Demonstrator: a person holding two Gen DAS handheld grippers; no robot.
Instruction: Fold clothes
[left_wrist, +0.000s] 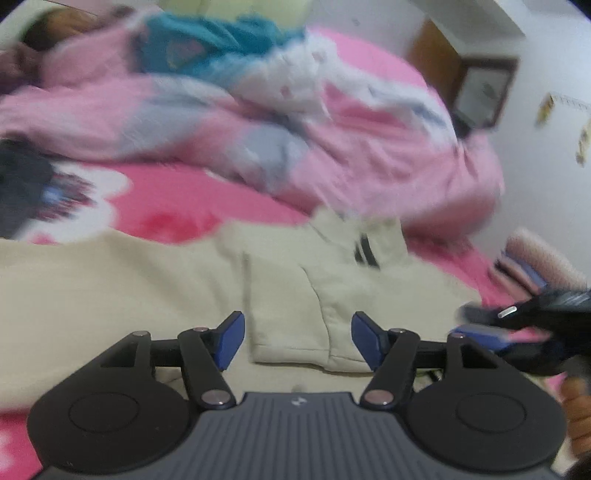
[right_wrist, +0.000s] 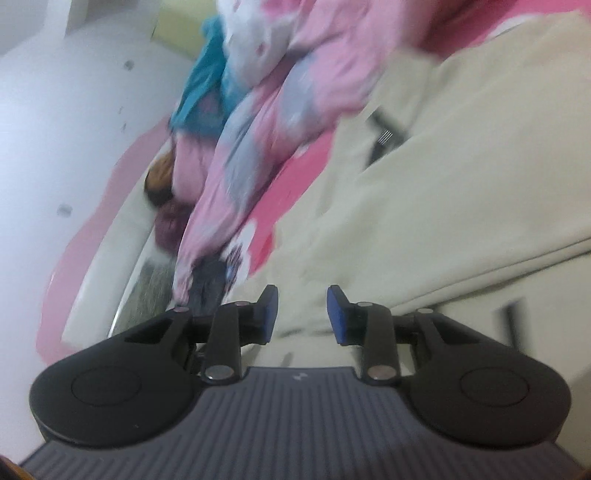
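**Cream garment spread on pink bed, both claws empty above it**

While a heap of unfolded laundry waits behind, a cream garment (left_wrist: 155, 280) lies spread across the near part of a bed covered by a pink flowered sheet (left_wrist: 177, 199). Its collar end, crossed by short dark stripes, sits toward the far right in the left wrist view, and a folded panel of the same cloth lies directly ahead of the left gripper (left_wrist: 297, 339). That claw hangs above the fabric with its blue pads (left_wrist: 231, 339) set wide apart and nothing caught between them. At the right edge of the same view the right gripper (left_wrist: 480, 325) shows as a dark, blurred shape over the garment's edge, a person's fingers (left_wrist: 576, 402) visible just below it. Seen from its own tilted camera, the right gripper (right_wrist: 301, 314) holds its jaws parted by a narrower gap, again with no cloth between the pads; the cream garment (right_wrist: 461, 184) fills the frame beyond them. Behind the garment, pink clothes (left_wrist: 388, 162) with white and pale blue patches are piled loosely, a teal piece (left_wrist: 214, 44) lying on top near the back. A dark item (left_wrist: 22, 184) sits at the far left on the sheet. A white wall (left_wrist: 546, 110) with a framed picture (left_wrist: 484, 92) stands to the right. Both views are blurred.
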